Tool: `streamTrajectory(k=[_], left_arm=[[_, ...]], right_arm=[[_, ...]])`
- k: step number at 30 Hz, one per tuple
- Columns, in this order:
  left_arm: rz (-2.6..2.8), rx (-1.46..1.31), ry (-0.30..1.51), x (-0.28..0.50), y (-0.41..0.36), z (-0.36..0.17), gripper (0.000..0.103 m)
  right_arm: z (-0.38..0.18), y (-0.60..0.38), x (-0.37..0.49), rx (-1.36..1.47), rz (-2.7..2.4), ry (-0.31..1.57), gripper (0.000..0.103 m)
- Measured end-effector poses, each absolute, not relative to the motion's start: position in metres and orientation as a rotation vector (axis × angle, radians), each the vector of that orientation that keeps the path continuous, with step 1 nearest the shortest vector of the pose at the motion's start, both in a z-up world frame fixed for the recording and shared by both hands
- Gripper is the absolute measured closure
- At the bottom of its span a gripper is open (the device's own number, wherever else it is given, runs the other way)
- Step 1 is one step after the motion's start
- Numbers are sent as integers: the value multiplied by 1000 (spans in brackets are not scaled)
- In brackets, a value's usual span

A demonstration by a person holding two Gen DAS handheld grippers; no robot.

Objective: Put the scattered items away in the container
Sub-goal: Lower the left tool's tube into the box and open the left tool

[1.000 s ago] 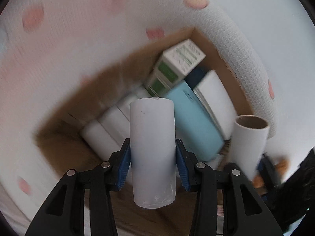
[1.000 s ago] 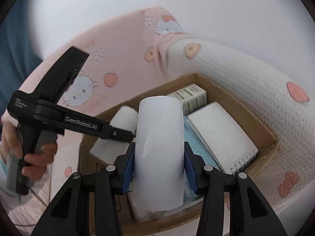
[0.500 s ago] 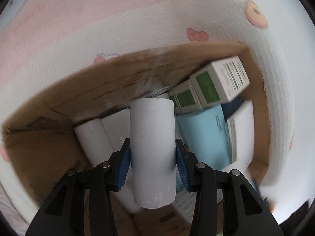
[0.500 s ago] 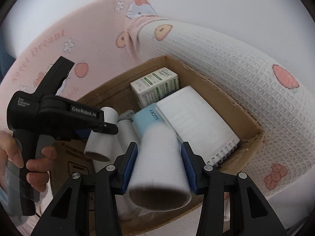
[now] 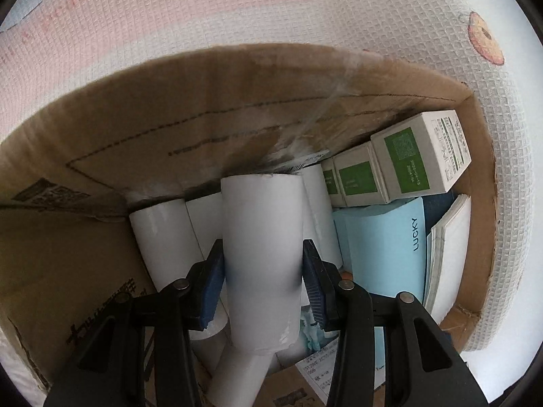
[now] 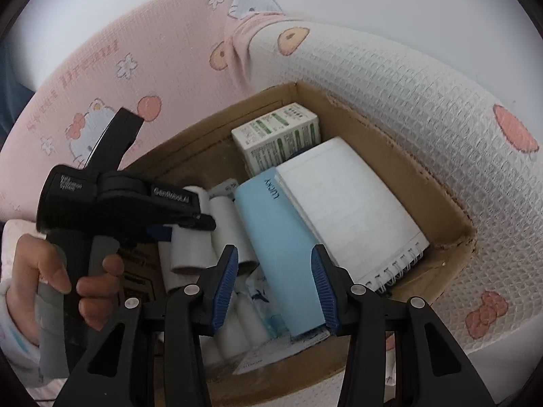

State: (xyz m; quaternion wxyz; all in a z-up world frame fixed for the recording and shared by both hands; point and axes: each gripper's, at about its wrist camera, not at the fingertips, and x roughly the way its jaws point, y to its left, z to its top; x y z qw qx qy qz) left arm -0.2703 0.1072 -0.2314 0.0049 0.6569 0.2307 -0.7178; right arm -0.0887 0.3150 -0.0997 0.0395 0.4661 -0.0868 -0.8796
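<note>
Left claw point(image 5: 263, 281) grips roll point(image 5: 261, 254); right claw point(image 6: 273, 285) seemingly empty.

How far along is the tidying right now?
Mostly done: the cardboard box already holds white tubes, green-labelled cartons, a blue book and a notebook. The left gripper grips one tube over the box; the right gripper is empty.
</note>
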Motion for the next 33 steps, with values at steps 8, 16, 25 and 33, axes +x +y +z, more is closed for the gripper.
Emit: streamTrajectory(k=[8, 16, 25, 33], left_arm=[[-2234, 1992, 904, -268, 99, -230, 53], [-2406, 1930, 905, -245, 97, -201, 52], [-2632, 1806, 717, -228, 87, -161, 92], [-2891, 1598, 352, -227, 108, -145, 93]], right_arm=[[-107, 294, -89, 1531, -2636, -91, 61], [-112, 280, -95, 1597, -2519, -65, 60], [-130, 267, -110, 1744, -2248, -210, 60], [-155, 259, -121, 1954, -2100, -219, 60]])
